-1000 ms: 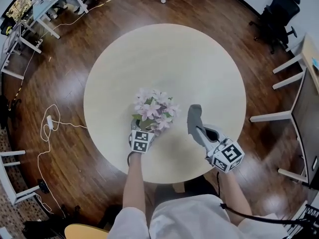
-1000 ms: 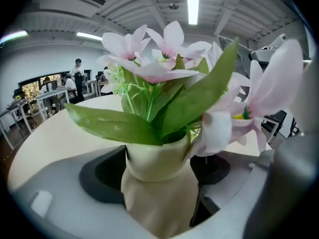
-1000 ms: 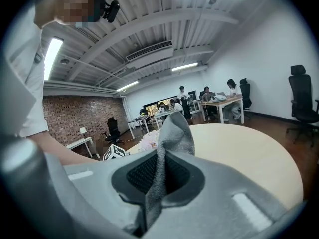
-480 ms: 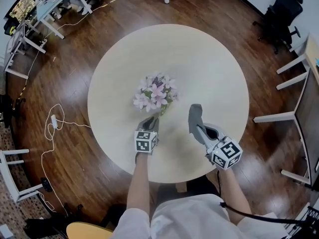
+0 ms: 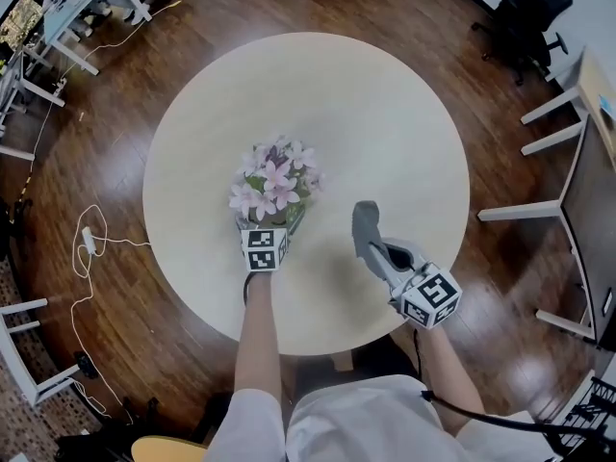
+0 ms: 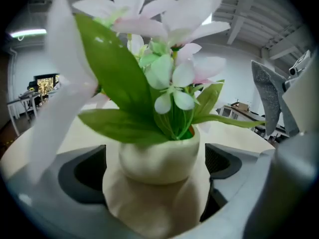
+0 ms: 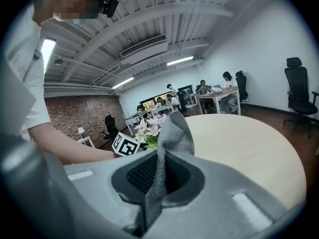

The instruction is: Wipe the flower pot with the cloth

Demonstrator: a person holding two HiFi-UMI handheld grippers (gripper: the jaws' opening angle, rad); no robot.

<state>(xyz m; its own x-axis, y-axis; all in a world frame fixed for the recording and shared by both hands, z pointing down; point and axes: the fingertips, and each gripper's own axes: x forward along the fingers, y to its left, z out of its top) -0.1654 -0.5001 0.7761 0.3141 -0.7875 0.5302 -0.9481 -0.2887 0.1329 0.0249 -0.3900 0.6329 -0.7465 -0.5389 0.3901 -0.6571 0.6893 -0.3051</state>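
Note:
A cream flower pot with pink and white flowers and green leaves stands left of centre on the round beige table. My left gripper reaches around the pot from the near side. Its jaws are opening, one on each side of the pot, and a gap shows at both pads. To the right, my right gripper is shut on a grey cloth. The cloth stands up out of the jaws above the table, apart from the pot. In the right gripper view the cloth is pinched between the pads.
The table's near edge runs just before the person's body. A wooden floor surrounds the table. A white cable lies on it at the left. Desks stand at the far left, and a black office chair and white desk legs at the right.
Half a second ago my left gripper stood back from the pot. It has now come forward, and its jaws lie around the pot. My right gripper still holds the cloth in much the same place.

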